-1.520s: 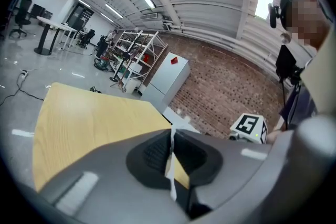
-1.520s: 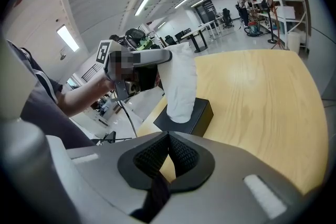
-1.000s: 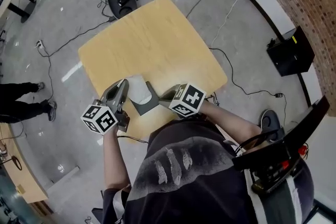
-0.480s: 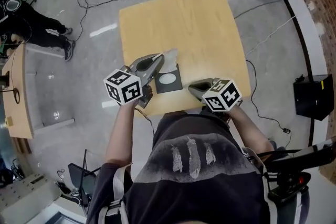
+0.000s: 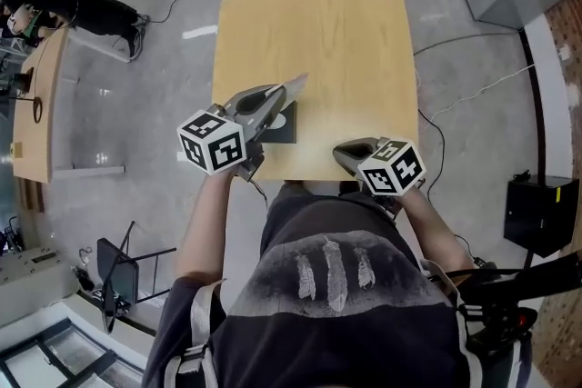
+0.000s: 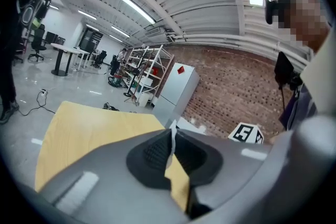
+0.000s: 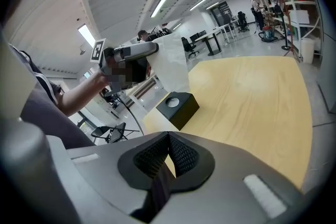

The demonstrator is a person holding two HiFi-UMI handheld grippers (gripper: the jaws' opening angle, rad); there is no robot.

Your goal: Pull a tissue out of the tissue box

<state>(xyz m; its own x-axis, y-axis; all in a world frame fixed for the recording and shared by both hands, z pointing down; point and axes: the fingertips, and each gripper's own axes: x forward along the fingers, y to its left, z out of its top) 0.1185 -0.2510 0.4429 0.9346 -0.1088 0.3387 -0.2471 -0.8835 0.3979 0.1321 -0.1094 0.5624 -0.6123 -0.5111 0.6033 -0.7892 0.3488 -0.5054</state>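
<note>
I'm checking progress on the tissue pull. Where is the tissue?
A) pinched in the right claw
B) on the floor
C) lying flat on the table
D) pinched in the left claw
D: the left claw is shut on the tissue above the black box; the right claw is shut, empty.

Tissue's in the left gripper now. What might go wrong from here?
The left gripper pinches only a thin edge of the tissue, so it may slip free.
Nothing holds the box, which sits near the table's front edge; the right gripper is shut and empty, off to the side. If the tissue's tail catches, the box might drag.
</note>
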